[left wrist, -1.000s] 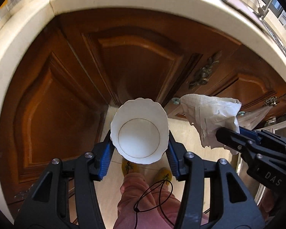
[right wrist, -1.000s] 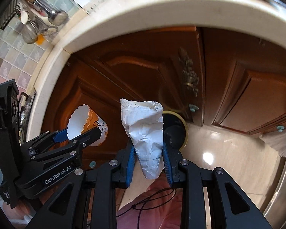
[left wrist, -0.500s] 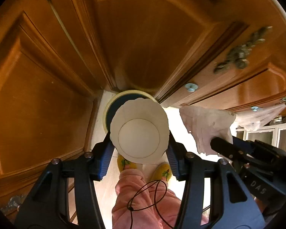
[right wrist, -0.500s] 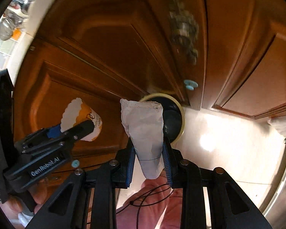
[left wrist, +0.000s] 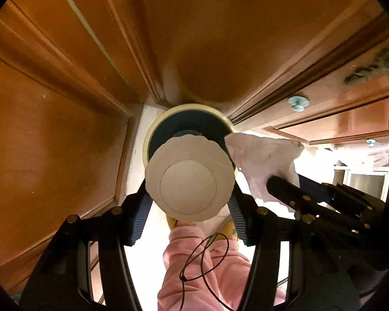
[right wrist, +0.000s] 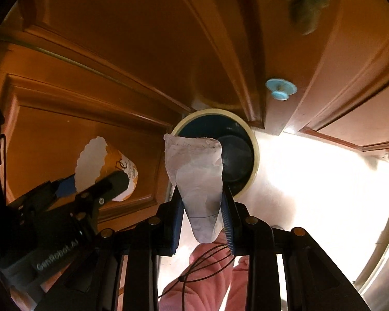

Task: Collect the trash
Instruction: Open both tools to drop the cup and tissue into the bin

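A white paper cup (left wrist: 189, 181) with a scalloped rim and orange outside (right wrist: 90, 160) sits between the pads of my left gripper (left wrist: 189, 202), mouth toward the camera. The jaws are opening, and the pads still touch the cup's sides. My right gripper (right wrist: 201, 207) is shut on a crumpled white paper bag (right wrist: 194, 165), also seen at the right of the left wrist view as the paper bag (left wrist: 262, 160). Both grippers point down over a round bin (left wrist: 153, 129) with a cream rim and dark liner. The bin (right wrist: 255, 155) stands on the floor against the cabinets.
Brown wooden cabinet doors (left wrist: 64, 129) rise close around the bin, with blue round knobs (left wrist: 298, 103) on them. A person's pink trouser legs (left wrist: 202, 259) and yellow slippers are below the grippers. Pale floor (right wrist: 311, 181) spreads to the right, toward a steel appliance front (right wrist: 381, 246).
Both grippers have sunk from counter height down along the cabinet doors, and the bin has come into view right under the cup and the paper bag.
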Available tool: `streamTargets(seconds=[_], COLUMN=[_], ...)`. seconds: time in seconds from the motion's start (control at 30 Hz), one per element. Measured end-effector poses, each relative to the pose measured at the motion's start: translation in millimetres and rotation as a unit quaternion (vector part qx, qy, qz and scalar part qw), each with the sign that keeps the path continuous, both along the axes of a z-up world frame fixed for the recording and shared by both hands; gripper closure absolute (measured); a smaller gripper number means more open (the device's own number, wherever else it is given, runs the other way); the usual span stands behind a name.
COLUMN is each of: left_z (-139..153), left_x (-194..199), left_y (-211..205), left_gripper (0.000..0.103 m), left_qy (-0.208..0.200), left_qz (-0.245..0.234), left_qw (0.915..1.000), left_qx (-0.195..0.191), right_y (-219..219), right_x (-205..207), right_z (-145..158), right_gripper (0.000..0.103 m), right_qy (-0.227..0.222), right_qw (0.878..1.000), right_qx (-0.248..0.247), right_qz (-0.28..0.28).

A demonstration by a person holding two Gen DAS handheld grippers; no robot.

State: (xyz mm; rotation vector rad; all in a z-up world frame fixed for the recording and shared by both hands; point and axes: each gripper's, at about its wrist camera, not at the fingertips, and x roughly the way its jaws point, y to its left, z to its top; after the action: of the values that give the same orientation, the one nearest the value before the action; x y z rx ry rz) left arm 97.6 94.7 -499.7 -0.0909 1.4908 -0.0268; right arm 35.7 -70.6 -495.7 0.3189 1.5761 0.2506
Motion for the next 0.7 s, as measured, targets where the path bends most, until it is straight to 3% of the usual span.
streamTargets(seconds=[0.1,0.27,0.4,0.6,0.7], left_z=[-14,-22,-26,-2,25], left_x=[5,8,7,0,-5], left_y=[6,19,22,14,10], left_gripper=[0.048,0.028,0.026,0.026,0.026], left_qy=[0.011,0.010,0.012,0.014,0.005], left_qz=[0.007,0.009,0.005,-0.004,-0.009], left_qw=[0.9999,0.9999,0.9999,0.9998,0.9998], left_qx=[0.000,0.004,0.012,0.017,0.015], right_y=[11,15,14,3,-5], right_x=[8,16,17,11,5], right_z=[-12,-22,-22,-13,4], right_gripper=[0.071,0.064,0.056,0.056,0.056], right_qy=[0.005,0.005,0.002,0.003,-0.001], right_qw=[1.000,1.000,1.000,1.000,1.000], right_qx=[-0.002,-0.007,-0.013,-0.020,-0.026], right_qz=[0.003,-0.001,0.001,-0.001,0.002])
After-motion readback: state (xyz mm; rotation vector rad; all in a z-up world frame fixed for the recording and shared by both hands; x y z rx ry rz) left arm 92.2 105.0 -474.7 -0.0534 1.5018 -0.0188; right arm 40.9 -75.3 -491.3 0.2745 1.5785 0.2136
